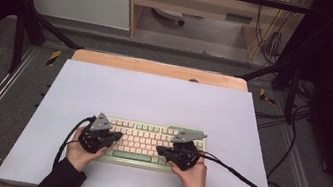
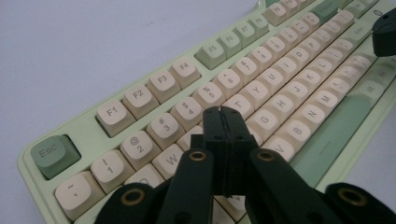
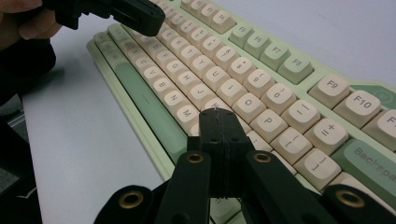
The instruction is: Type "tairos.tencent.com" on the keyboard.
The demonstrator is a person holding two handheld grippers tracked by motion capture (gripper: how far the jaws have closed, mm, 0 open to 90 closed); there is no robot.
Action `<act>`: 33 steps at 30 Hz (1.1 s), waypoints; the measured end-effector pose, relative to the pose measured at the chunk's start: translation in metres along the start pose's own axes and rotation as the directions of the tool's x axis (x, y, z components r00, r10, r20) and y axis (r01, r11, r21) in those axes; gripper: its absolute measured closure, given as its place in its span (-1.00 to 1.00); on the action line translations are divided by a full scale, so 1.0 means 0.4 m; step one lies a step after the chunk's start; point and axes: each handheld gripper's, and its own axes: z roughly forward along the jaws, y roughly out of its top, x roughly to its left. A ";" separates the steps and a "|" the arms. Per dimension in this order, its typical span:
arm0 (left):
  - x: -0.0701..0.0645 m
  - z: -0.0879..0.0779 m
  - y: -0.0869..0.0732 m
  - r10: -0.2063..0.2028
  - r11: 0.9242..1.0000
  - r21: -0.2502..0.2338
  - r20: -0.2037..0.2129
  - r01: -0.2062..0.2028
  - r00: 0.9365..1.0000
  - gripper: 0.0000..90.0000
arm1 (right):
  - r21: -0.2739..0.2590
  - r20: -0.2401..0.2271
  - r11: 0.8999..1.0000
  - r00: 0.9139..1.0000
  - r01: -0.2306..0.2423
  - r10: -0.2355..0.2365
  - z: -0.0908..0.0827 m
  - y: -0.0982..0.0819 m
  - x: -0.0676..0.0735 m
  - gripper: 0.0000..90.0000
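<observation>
High view: green-and-cream mechanical keyboard (image 1: pixel 146 143) lies on the white worktop (image 1: pixel 154 96), near its front edge; left tongs (image 2: pixel 223 112) and right tongs (image 3: pixel 217 113) hover over it, jaws together; blunt tips could strike two keys, or skid the keyboard

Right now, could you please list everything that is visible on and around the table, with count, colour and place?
pale green keyboard with cream keys: one, green and cream, near middle of the sheet, under both grippers
large white sheet: one, white, covering the table top
wooden table top: one, light brown, strip showing at the far edge
black frame bars: several, black, around the table
black cables on the floor: several, black, right of the table
left gripper: one, black, jaws shut, over the keyboard's left half
right gripper: one, black, jaws shut, over the keyboard's right half
hands in black sleeves: two, bottom edge
</observation>
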 end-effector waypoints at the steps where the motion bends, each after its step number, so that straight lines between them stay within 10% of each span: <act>1: 0.002 0.001 0.001 -0.002 1.000 -0.002 -0.003 0.002 1.000 1.00 | 0.000 0.000 1.000 1.000 0.000 0.000 0.000 0.000 0.000 1.00; 33: 0.013 0.033 -0.005 -0.001 1.000 0.022 -0.023 0.002 1.000 1.00 | 0.000 -0.001 1.000 1.000 0.000 0.000 0.000 0.000 0.000 1.00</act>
